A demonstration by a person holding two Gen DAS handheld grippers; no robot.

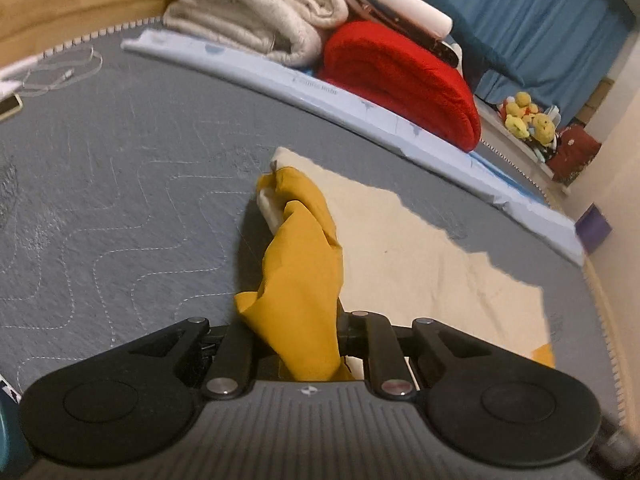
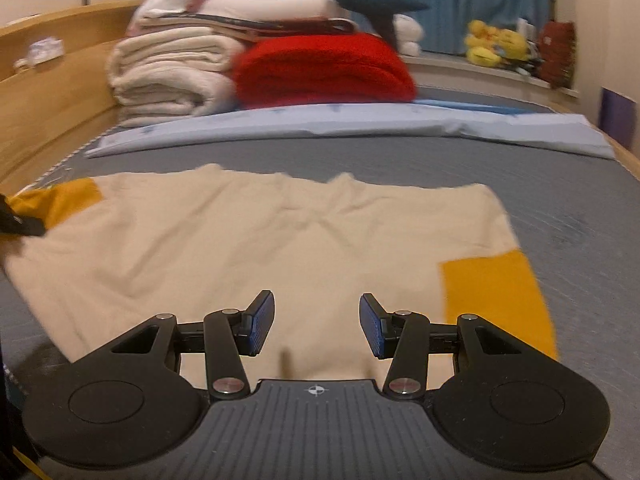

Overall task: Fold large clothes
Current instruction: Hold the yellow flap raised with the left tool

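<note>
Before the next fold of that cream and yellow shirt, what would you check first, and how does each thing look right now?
1. Left gripper shut on the yellow sleeve: ok.
2. Right gripper open, holding nothing: ok.
3. Shirt lying flat on the grey bed cover: mostly ok, some wrinkles.
4. Other yellow sleeve spread flat: ok.
5. Folded blankets lie apart from the shirt: ok.
6. Grip depth on the sleeve: cannot tell, fabric hides the fingers.

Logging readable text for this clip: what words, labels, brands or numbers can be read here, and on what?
None can be read.
Light blue sheet: a small dark print line, too blurred to read.
Each hand-held gripper body carries only a round crosshair mark, no letters.
</note>
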